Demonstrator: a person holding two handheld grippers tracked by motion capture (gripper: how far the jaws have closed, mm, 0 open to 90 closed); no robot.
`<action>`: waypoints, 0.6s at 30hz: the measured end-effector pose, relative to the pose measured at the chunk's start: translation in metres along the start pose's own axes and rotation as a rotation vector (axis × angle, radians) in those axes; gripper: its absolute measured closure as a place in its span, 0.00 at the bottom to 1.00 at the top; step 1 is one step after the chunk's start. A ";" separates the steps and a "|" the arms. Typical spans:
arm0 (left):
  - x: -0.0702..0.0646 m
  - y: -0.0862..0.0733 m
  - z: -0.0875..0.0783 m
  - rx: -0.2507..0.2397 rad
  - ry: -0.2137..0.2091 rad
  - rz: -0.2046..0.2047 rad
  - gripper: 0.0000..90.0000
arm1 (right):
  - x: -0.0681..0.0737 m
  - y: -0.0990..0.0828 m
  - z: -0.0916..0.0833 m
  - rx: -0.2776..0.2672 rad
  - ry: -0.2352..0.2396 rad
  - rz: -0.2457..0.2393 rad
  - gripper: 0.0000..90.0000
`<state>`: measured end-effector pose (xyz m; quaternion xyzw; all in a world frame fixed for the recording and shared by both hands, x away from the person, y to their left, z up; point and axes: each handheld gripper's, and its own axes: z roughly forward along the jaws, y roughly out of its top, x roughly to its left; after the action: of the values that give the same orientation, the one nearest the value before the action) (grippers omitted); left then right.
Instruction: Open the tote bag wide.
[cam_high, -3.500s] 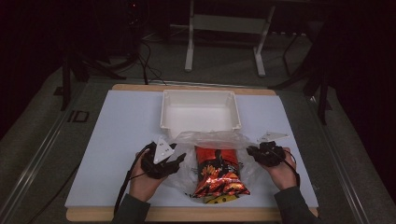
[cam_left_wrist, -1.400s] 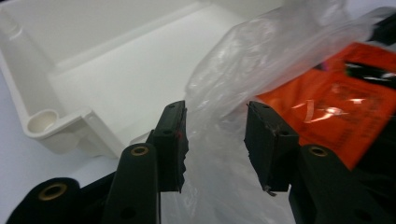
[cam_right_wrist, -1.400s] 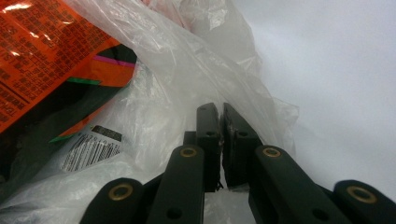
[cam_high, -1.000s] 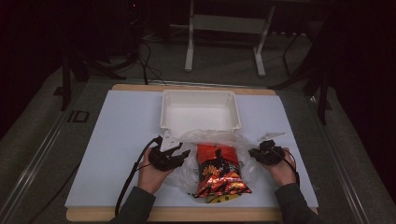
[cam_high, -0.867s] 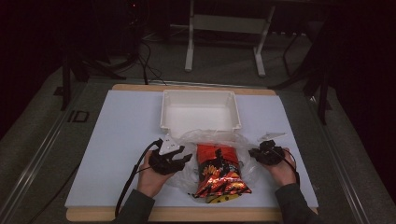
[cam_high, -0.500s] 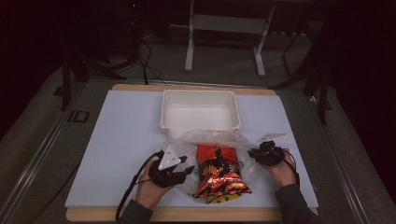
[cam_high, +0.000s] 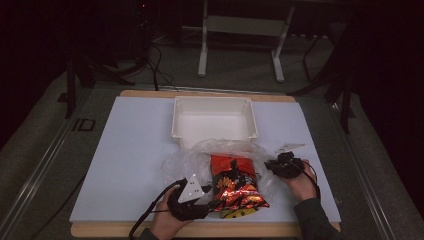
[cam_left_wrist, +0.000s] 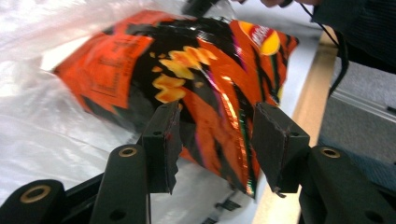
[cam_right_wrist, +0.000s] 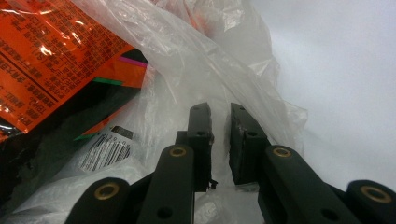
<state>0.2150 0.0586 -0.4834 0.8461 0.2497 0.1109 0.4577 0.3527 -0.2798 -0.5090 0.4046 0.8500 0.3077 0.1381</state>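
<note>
1. Left claw (cam_high: 212, 202), at the near left of the tabletop (cam_high: 135, 150): jaws spread and just been opening, straddling the lower corner of the chip bag (cam_left_wrist: 196, 88) in the left gripper view; bag between the pads, no pad pressing on it.
2. Chip bag (cam_high: 234, 186): orange, red and black foil, lying at the near middle of the tabletop, top half tucked inside the clear plastic bag (cam_high: 200, 155), bottom end sticking out toward the near edge.
3. Step judged in hand: getting the chip bag out of the plastic bag, with one claw pinning the film and the other lining up for a grasp.
4. Next move, as a judgement: close the left jaws on the bag's corner or seam, then draw it toward the near edge; a light squeeze wanted, foil being slippery and the contents crushable.
5. White tray (cam_high: 214, 117): empty, just behind the plastic bag.
6. Right claw (cam_right_wrist: 219, 140): jaws nearly together, pinching a fold of the plastic film at the bag's right side.
7. Writing: a round red-and-yellow logo (cam_left_wrist: 264, 39) on the foil, too blurred to read; fine print and a barcode (cam_right_wrist: 105, 150) seen through the film, not legible.
</note>
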 end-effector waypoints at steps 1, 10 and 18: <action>0.000 0.000 0.000 0.000 0.000 0.000 0.58 | 0.000 0.000 0.000 -0.001 0.000 0.000 0.88; -0.014 -0.010 0.014 0.083 -0.027 0.031 0.58 | 0.000 -0.002 0.000 -0.001 0.005 0.001 0.88; -0.015 -0.012 0.019 0.147 -0.027 0.047 0.68 | 0.000 -0.002 0.001 0.004 0.008 0.000 0.87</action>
<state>0.2057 0.0426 -0.5037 0.8844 0.2311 0.0915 0.3951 0.3521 -0.2798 -0.5108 0.4038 0.8512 0.3075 0.1338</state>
